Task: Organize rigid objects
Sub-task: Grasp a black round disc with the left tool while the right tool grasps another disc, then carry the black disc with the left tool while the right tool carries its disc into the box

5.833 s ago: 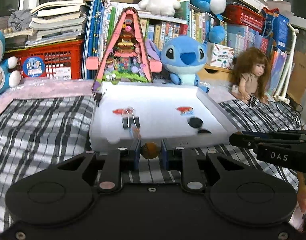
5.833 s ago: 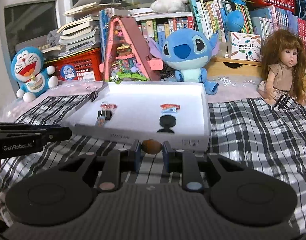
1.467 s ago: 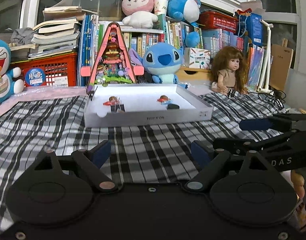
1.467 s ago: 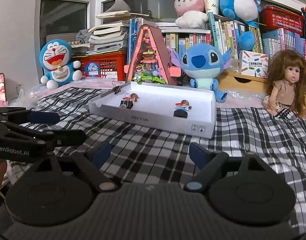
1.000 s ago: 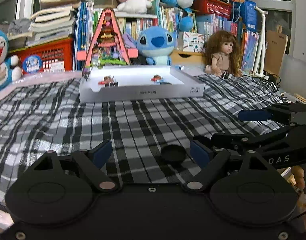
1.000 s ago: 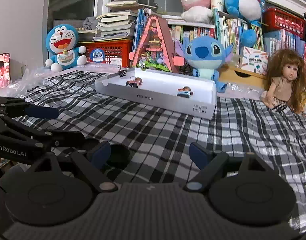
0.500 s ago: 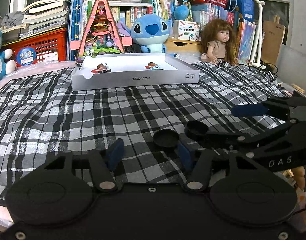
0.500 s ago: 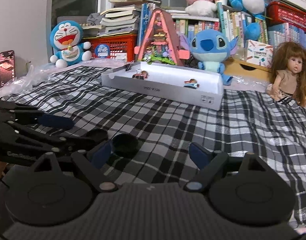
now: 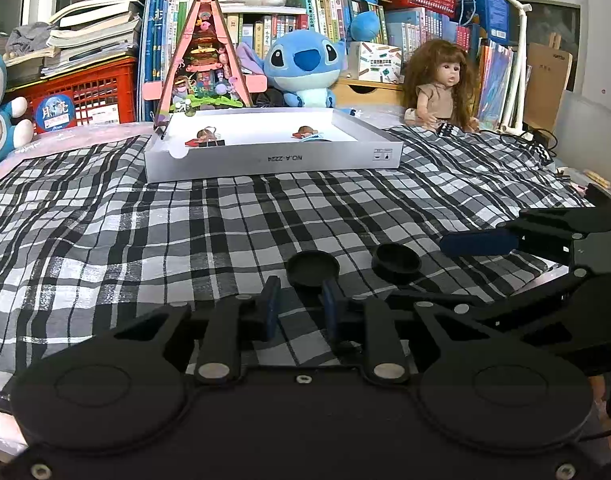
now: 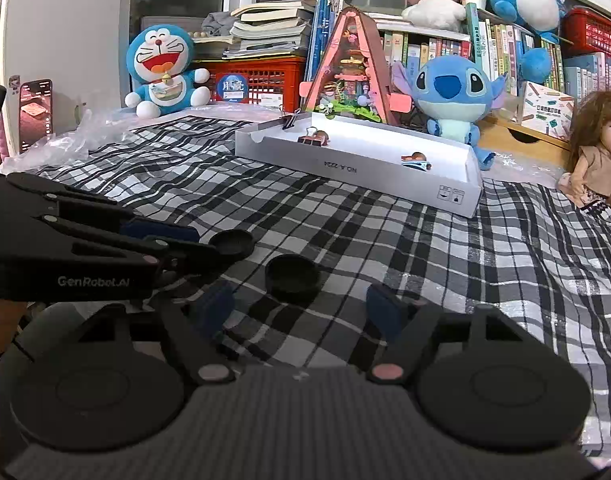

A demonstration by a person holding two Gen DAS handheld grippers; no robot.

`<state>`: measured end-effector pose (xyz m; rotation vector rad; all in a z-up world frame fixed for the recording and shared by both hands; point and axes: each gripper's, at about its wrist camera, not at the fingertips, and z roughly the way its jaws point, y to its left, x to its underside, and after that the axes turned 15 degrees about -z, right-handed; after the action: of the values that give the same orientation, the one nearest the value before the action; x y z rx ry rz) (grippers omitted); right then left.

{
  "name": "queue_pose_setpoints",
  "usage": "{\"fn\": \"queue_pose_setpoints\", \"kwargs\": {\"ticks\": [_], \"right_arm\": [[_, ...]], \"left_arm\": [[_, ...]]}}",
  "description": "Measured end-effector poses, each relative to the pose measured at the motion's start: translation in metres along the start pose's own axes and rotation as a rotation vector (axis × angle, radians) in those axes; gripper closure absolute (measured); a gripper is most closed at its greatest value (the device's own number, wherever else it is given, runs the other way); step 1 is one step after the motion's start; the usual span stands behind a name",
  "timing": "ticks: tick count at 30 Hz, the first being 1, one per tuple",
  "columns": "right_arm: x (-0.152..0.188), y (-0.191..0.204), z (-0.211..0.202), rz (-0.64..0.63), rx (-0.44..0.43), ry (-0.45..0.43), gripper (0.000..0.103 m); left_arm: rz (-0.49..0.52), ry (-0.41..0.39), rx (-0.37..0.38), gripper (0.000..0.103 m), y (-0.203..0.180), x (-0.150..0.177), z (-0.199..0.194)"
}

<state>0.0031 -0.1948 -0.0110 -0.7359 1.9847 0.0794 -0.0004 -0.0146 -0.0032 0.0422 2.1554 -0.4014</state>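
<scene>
Two small black round caps lie on the checked cloth. In the left wrist view one cap (image 9: pixel 312 268) sits just ahead of my left gripper (image 9: pixel 301 306), whose jaws stand a narrow gap apart and hold nothing; the other cap (image 9: pixel 396 261) lies to its right. In the right wrist view my right gripper (image 10: pixel 299 306) is wide open with a cap (image 10: pixel 292 275) just ahead between its fingertips. The left gripper's tip (image 10: pixel 193 248) reaches the other cap (image 10: pixel 231 242). A white tray (image 9: pixel 273 158) farther back holds binder clips and small figures.
Stitch plush (image 9: pixel 305 68), a pink triangular toy house (image 9: pixel 203 68), a doll (image 9: pixel 441 84), a Doraemon plush (image 10: pixel 163 72), a red crate (image 9: pixel 85 100) and books line the back. Crinkled plastic (image 10: pixel 65 140) and a phone (image 10: pixel 35 114) are at far left.
Both grippers moved forward toward the two black caps. My left gripper's jaws have narrowed a lot. The right gripper stays wide open, now with a cap between its fingertips.
</scene>
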Motion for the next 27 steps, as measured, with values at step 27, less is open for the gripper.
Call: {"fn": "queue_pose_setpoints", "kwargs": {"ticks": [27], "right_arm": [[0.001, -0.001, 0.009, 0.071, 0.124, -0.005, 0.051]], "left_arm": [[-0.008, -0.046, -0.03, 0.069, -0.008, -0.002, 0.014]]}}
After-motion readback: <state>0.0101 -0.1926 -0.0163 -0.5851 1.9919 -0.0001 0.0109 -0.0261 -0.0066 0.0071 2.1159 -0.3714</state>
